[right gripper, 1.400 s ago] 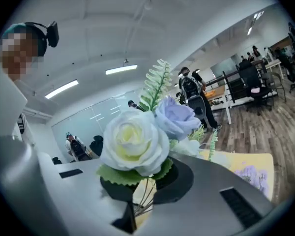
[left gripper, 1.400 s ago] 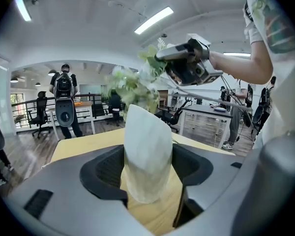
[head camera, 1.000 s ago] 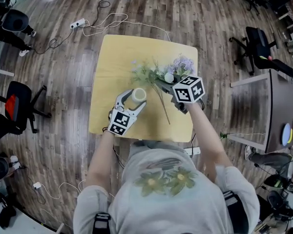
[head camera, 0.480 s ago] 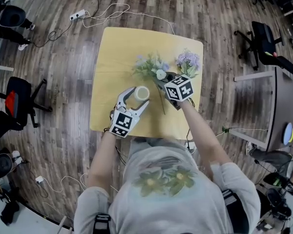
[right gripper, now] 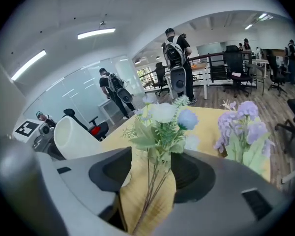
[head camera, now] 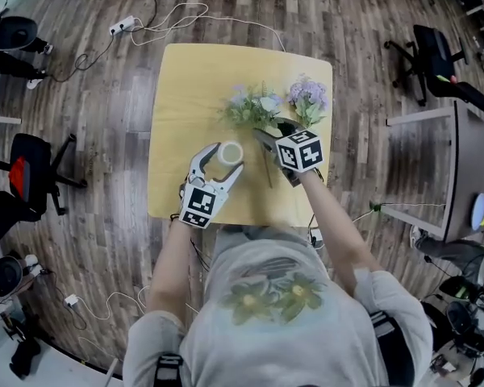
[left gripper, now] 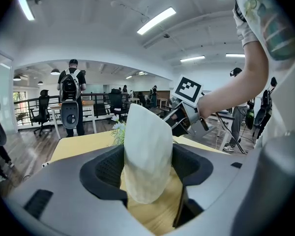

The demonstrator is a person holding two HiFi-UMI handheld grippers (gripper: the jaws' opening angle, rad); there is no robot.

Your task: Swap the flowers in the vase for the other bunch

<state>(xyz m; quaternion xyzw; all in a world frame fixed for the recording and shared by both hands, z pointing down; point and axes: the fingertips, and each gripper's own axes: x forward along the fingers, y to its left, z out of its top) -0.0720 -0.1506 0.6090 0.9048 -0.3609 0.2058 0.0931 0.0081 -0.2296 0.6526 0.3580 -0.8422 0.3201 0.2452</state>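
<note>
The left hand-held gripper (head camera: pixel 223 164) has not changed over the last second. Its jaws stand wide and clasp the cream cylindrical vase (head camera: pixel 231 152) by its sides, and the vase's mouth faces up with nothing in it. In the left gripper view the vase (left gripper: pixel 147 156) fills the gap between the two pads. The change is on the other side. A second ago the right hand-held gripper (head camera: pixel 270 132) was higher above the square yellow bench (head camera: pixel 185 79), clamped on the bunch of white and pale blue artificial flowers (head camera: pixel 250 107). It has now sunk toward the bench top and its jaws are opening. In the right gripper view the thin stems of that bunch (right gripper: pixel 162 122) run between the jaws, but the pads no longer press on them. The blooms lie just ahead of the fingertips. The bunch of purple artificial flowers (head camera: pixel 308 97) lies untouched just to the right of this hand-held gripper, close beside the released blooms. By my reading, the old flowers are out of the vase and laid down, so the first half of the swap looks done. What remains is to take up the purple bunch and set its stems into the vase waiting to the left.
</note>
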